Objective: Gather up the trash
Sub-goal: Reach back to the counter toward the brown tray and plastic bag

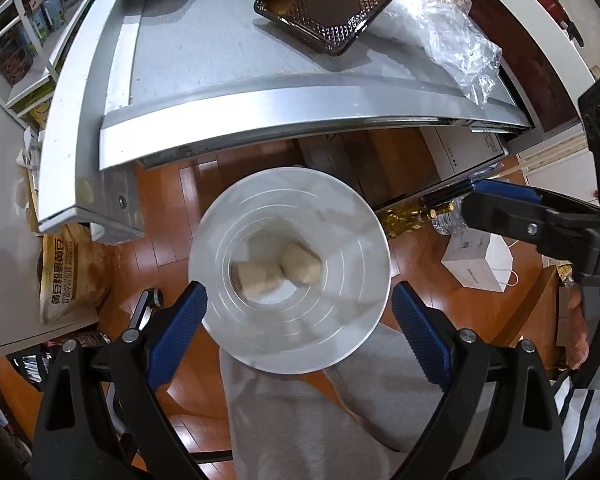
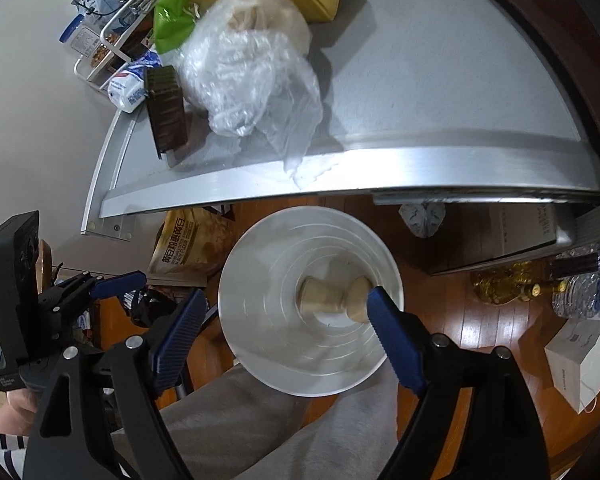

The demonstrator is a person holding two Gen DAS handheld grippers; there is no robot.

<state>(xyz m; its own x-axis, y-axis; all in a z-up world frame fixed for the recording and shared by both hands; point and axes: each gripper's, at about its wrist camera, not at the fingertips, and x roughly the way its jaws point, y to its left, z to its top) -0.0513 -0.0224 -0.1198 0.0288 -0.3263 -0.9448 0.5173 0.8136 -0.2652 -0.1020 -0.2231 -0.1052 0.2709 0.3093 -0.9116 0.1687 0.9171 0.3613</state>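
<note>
Both the left tongs [image 1: 298, 316] and right tongs [image 2: 284, 320] gape empty above the white plastic bin [image 1: 340, 216] holding 2 beige lumps [image 1: 300, 268]. The crinkled clear plastic bag [image 2: 248, 80] overhangs the grey desk's [image 2: 440, 92] front edge, so a loose pinch would probably let it slip past the bin onto the floor.

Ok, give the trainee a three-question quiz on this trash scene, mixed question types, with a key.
1. True or false: the white bin is empty.
2. What lies beside the dark plastic tray on the grey table: A) a crumpled clear bag, B) a glass jar, C) a folded newspaper?
3. Fill in: both the left gripper and the right gripper are ____.

Key: 1 false, two beige lumps lie inside; 2 A, the clear plastic bag; 3 open.
</note>
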